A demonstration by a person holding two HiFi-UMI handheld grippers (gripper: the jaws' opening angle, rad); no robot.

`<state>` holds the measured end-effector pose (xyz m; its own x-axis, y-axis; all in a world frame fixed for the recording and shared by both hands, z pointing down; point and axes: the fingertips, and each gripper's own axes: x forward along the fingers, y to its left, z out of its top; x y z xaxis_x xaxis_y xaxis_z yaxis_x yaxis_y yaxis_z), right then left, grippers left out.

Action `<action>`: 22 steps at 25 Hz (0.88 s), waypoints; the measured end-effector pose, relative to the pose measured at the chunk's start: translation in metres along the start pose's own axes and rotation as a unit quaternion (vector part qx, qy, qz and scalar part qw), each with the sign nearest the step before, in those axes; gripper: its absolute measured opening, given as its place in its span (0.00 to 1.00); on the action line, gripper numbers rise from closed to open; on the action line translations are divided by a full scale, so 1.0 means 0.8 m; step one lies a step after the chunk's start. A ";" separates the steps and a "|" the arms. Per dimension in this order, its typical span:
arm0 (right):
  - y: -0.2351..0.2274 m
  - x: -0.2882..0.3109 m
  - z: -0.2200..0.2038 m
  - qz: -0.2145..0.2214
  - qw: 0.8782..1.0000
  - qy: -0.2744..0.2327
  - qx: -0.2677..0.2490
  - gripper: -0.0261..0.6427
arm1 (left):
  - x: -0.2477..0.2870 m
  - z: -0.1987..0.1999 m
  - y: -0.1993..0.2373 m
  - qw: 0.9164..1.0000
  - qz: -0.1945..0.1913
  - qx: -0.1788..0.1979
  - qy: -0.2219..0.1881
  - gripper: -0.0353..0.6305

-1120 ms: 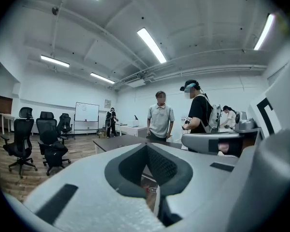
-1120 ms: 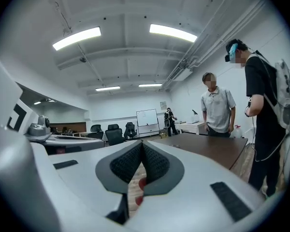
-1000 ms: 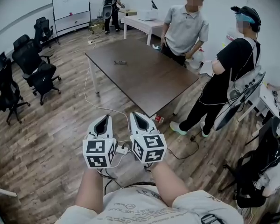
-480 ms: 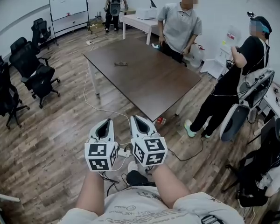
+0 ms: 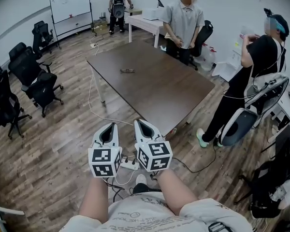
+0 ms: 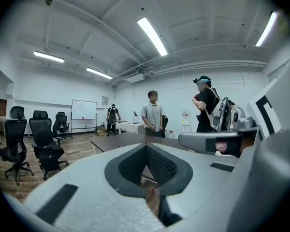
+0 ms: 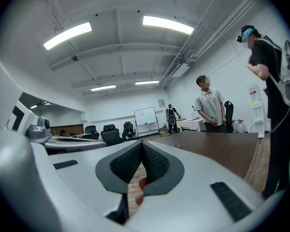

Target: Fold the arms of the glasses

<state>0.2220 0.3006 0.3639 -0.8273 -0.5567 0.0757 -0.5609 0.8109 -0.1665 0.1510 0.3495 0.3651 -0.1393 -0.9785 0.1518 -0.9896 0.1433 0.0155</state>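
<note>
The glasses [image 5: 127,71] lie small and dark on the far left part of the brown table [image 5: 154,88], arms' position too small to tell. My left gripper [image 5: 108,128] and right gripper [image 5: 141,124] hang side by side over the wooden floor, well short of the table's near corner. Both are shut with nothing between the jaws. In the left gripper view the left gripper [image 6: 146,146] points at the table [image 6: 128,140]. The right gripper [image 7: 142,144] points along the table [image 7: 217,146], where the glasses [image 7: 176,146] show as a tiny dark speck.
A person in grey [image 5: 183,23] stands at the table's far side, and one in black [image 5: 253,66] at its right by a chair [image 5: 241,120]. Black office chairs [image 5: 34,79] line the left. A white power strip [image 5: 129,165] and cables lie on the floor below the grippers.
The view has shifted a little, so the table sits slightly farther right and up. Both standing people have moved towards the right. The grippers keep their place and stay shut.
</note>
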 end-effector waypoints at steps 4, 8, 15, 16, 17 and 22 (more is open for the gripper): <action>-0.022 0.042 0.010 -0.001 1.000 0.000 0.001 0.06 | 0.045 0.011 0.017 1.000 -0.002 0.000 0.003 0.07; -0.045 0.079 0.019 0.002 1.000 -0.001 0.002 0.06 | 0.089 0.019 0.029 1.000 -0.005 0.006 0.006 0.07; -0.097 0.139 0.032 -0.003 1.000 -0.006 0.013 0.06 | 0.169 0.032 0.036 1.000 -0.014 0.012 0.007 0.07; -0.105 0.147 0.033 -0.003 1.000 -0.005 0.014 0.06 | 0.181 0.033 0.036 1.000 -0.015 0.014 0.008 0.07; -0.112 0.155 0.034 -0.003 1.000 -0.004 0.015 0.06 | 0.191 0.034 0.037 1.000 -0.015 0.015 0.008 0.07; -0.142 0.181 0.036 0.000 1.000 0.000 0.019 0.06 | 0.228 0.036 0.035 1.000 -0.012 0.010 0.009 0.07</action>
<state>0.1668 0.1225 0.3651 -0.8276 -0.5563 0.0752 -0.5589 0.8039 -0.2033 0.0971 0.1704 0.3648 -0.1144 -0.9788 0.1701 -0.9933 0.1160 -0.0008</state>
